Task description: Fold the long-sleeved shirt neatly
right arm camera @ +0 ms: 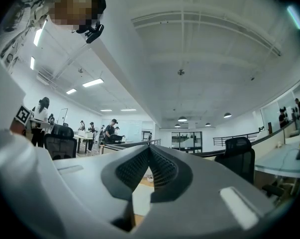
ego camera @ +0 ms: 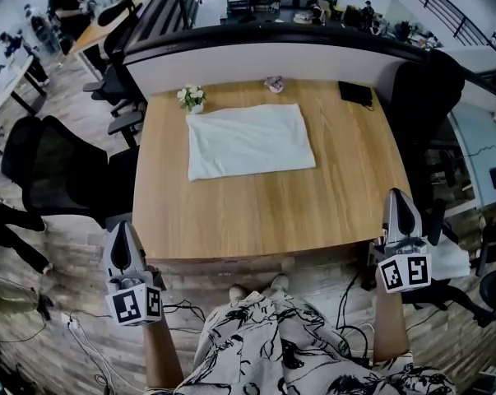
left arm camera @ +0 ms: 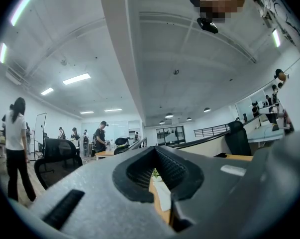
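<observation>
A: In the head view, how much room is there round the surface point(ego camera: 264, 212)?

B: Plenty on the near half, where bare wood runs from the near edge up to the shirt point(ego camera: 249, 141). The shirt lies as a flat white rectangle on the far half, a little left of the middle. A small flower pot point(ego camera: 192, 98) stands just beside its far left corner. A small ornament point(ego camera: 274, 83) sits at the far edge, and a dark flat object point(ego camera: 355, 94) lies toward the far right corner. A black chair point(ego camera: 50, 167) stands off the left edge.

A: And the tools?

B: The left tool point(ego camera: 122, 225) hangs off the near left corner and the right tool point(ego camera: 398, 194) off the near right one. Both are outside the edges and well apart from the shirt.

A: The left gripper view?

B: The left tool point(left arm camera: 154, 149) is clenched, jaws tip to tip with nothing between them. Through the gap behind the tips, the shirt point(left arm camera: 163, 195) shows ahead on the wood.

A: The right gripper view?

B: The right tool point(right arm camera: 149, 148) is likewise clenched on nothing. The shirt point(right arm camera: 139, 197) lies ahead, beyond the tips and untouched.
</observation>
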A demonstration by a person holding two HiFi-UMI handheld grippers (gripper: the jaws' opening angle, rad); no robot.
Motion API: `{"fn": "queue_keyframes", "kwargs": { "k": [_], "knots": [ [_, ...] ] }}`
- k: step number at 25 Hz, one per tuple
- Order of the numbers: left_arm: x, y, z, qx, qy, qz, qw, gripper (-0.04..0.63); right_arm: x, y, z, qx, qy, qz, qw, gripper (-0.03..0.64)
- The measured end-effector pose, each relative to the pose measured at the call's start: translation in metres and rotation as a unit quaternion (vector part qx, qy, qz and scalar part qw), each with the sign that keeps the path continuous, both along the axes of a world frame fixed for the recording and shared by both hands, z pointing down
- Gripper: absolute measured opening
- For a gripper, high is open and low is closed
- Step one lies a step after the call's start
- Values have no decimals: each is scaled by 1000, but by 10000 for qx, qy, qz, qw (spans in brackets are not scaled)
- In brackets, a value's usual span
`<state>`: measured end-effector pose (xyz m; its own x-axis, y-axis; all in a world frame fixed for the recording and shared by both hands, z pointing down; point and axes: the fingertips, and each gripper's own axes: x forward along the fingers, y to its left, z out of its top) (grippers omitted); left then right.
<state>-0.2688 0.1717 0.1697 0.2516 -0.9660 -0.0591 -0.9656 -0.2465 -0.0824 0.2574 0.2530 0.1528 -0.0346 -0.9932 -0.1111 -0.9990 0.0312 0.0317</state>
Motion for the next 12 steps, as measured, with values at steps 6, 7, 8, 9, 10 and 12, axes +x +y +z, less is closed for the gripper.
{"fn": "queue_keyframes", "kwargs": {
  "k": [6, 7, 8, 9, 10, 12],
  "knots": [
    [-2, -3, -1, 0, 26, -16, 10000, 5, -5, -5, -1, -1, 1, -25, 10000, 6],
    [-2, -3, 0, -3, 14, -13, 10000, 5, -5, -6, -1, 0, -1, -26, 10000, 6],
    [-2, -3, 0, -3, 7, -13, 10000, 5, -5, -6, 0, -2, -4, -29, 10000, 5],
    [-3, -3, 0, -2, 3, -16, 10000, 5, -6, -7, 1, -6, -7, -35, 10000, 6],
    [-3, -3, 1, -1, -1, -19, 10000, 5, -6, -7, 1, -11, -8, -42, 10000, 6],
    [-3, -3, 1, 1, -11, -24, 10000, 5, -8, -8, 2, -20, -7, -57, 10000, 5]
  ]
}}
